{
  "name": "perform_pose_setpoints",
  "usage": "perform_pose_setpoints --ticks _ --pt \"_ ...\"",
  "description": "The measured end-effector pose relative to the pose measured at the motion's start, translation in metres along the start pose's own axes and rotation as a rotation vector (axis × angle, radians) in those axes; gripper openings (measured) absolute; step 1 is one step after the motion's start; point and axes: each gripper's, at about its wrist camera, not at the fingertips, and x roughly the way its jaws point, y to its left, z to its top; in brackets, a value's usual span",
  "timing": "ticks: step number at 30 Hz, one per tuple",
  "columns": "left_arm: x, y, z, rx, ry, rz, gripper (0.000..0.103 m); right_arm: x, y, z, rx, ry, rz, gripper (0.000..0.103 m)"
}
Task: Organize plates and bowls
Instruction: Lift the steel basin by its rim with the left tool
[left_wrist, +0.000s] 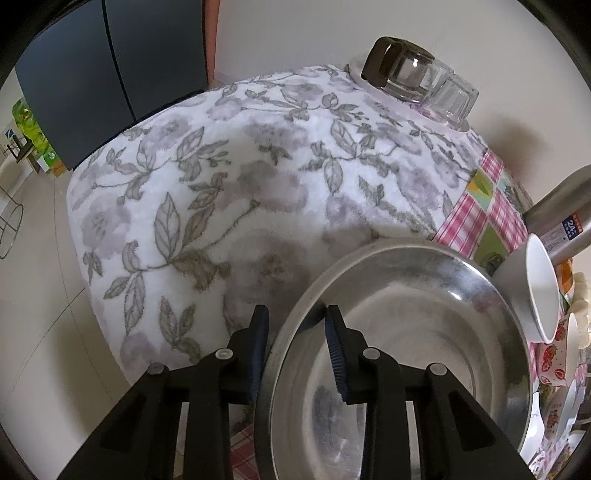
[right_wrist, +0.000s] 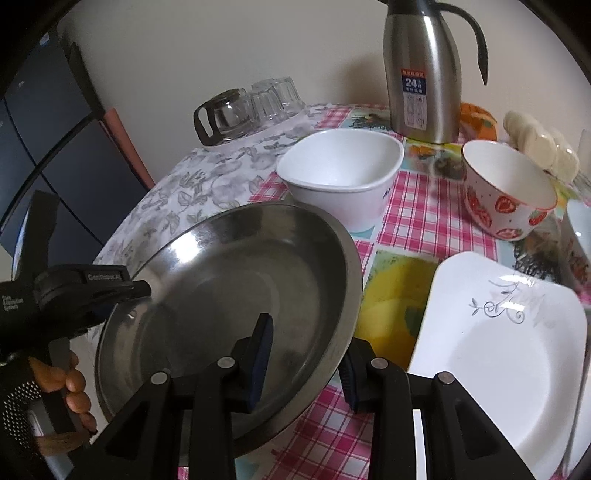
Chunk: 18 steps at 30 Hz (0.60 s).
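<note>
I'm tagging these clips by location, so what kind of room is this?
Probably a home dining or kitchen corner: a checked tablecloth, a steel thermos jug and upturned glasses against a plain wall.

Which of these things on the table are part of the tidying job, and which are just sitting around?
Part of the job: steel plate, gripped at its rim by both grippers; white bowl; strawberry bowl; white square plate.

Just lying about: steel flask; glass pot; upturned glasses; floral towel.
</note>
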Motion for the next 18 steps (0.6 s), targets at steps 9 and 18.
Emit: perform_pose_setpoints --ticks 9,18 --pt "-0.008 -0.002 -0.001 0.006 -0.014 -0.012 0.032 -0.007 0.001 0.003 -0.005 -0.015 0.009 0.035" --pt "-0.028 0.0 0.002 -0.006 -0.054 -0.035 0.032 -0.019 0.005 0.006 -0.011 -0.045 0.018 0.035"
